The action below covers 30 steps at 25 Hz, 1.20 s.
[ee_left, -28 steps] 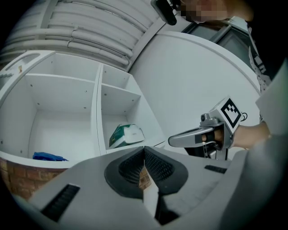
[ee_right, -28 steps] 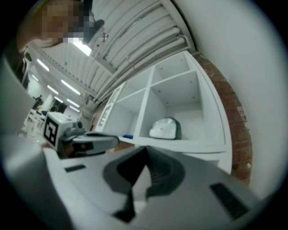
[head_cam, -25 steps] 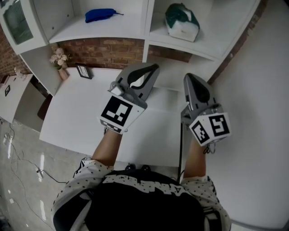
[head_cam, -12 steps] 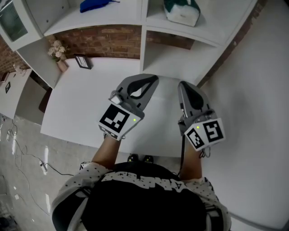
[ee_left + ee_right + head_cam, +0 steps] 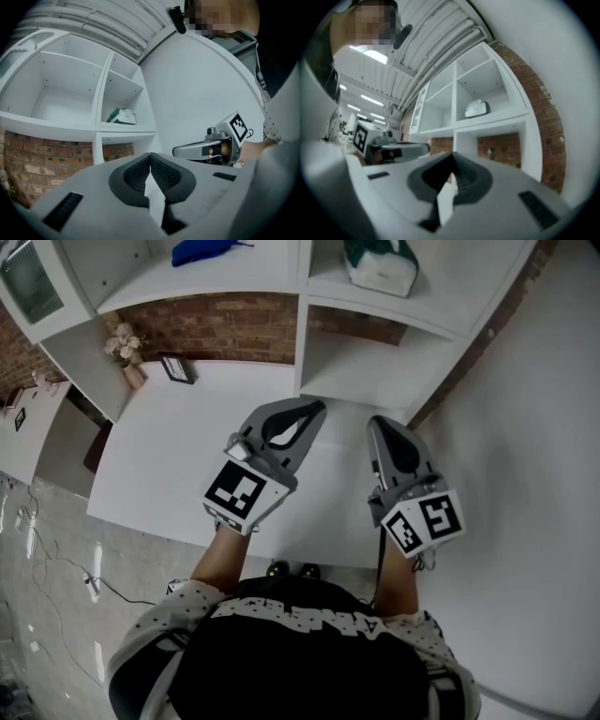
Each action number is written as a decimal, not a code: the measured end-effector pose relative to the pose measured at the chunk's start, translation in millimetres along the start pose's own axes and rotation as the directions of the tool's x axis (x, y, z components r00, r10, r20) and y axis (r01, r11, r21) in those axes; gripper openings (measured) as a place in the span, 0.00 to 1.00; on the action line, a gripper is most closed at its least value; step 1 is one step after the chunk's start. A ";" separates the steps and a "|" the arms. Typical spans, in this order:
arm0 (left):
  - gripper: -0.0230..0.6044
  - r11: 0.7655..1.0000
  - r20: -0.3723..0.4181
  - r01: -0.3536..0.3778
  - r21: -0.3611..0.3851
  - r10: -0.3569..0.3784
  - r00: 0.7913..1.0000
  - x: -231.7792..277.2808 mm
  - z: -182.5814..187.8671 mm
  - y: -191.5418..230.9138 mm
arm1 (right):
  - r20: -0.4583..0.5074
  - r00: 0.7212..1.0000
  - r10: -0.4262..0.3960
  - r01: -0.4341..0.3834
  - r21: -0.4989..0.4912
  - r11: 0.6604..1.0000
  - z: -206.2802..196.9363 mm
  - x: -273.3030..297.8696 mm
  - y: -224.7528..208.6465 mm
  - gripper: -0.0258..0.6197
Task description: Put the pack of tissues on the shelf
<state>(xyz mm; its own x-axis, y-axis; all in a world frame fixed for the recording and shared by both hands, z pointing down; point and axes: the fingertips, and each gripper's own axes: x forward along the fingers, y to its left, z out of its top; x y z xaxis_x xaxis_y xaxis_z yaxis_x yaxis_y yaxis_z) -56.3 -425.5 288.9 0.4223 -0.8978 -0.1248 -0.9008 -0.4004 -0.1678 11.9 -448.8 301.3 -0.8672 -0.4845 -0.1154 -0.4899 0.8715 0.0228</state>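
The pack of tissues (image 5: 379, 264), green and white, lies in the upper right compartment of the white shelf (image 5: 298, 296). It also shows in the left gripper view as the pack of tissues (image 5: 121, 116) and in the right gripper view as the pack of tissues (image 5: 476, 108). My left gripper (image 5: 317, 409) is shut and empty, held over the white table (image 5: 159, 456) below the shelf. My right gripper (image 5: 376, 421) is beside it, also shut with nothing in it. In their own views the left gripper (image 5: 150, 155) and the right gripper (image 5: 452, 155) both have their pads together.
A blue thing (image 5: 200, 250) lies in the upper left shelf compartment. A small picture frame (image 5: 176, 367) and a vase of flowers (image 5: 126, 350) stand at the table's back left by the brick wall (image 5: 220, 327). A glass-door cabinet (image 5: 26, 282) is at far left.
Both grippers have drawn back a little from the shelf and sit lower over the table. They stay shut and empty; the pack has not moved.
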 end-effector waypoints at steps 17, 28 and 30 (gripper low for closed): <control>0.10 1.000 0.010 0.006 0.022 -0.006 1.000 -12.0 6.4 -7.8 | -0.008 1.000 0.015 -0.015 -0.016 1.000 5.6 -8.3 16.4 0.09; 0.10 0.999 0.011 0.019 0.033 -0.020 1.000 -11.9 7.6 -13.8 | -0.003 1.000 0.001 -0.001 -0.017 1.000 9.4 -15.8 15.7 0.09; 0.10 0.999 0.016 0.025 0.045 -0.026 1.000 -11.4 8.6 -14.6 | -0.001 1.000 0.001 -0.001 -0.020 1.000 10.4 -15.9 16.3 0.09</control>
<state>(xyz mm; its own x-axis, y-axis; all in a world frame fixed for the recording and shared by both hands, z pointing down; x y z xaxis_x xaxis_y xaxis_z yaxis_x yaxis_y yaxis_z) -47.0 -407.8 284.3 0.4469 -0.8841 -0.1366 -0.8846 -0.4139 -0.2150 18.7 -426.1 293.2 -0.8675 -0.4841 -0.1139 -0.4911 0.8701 0.0423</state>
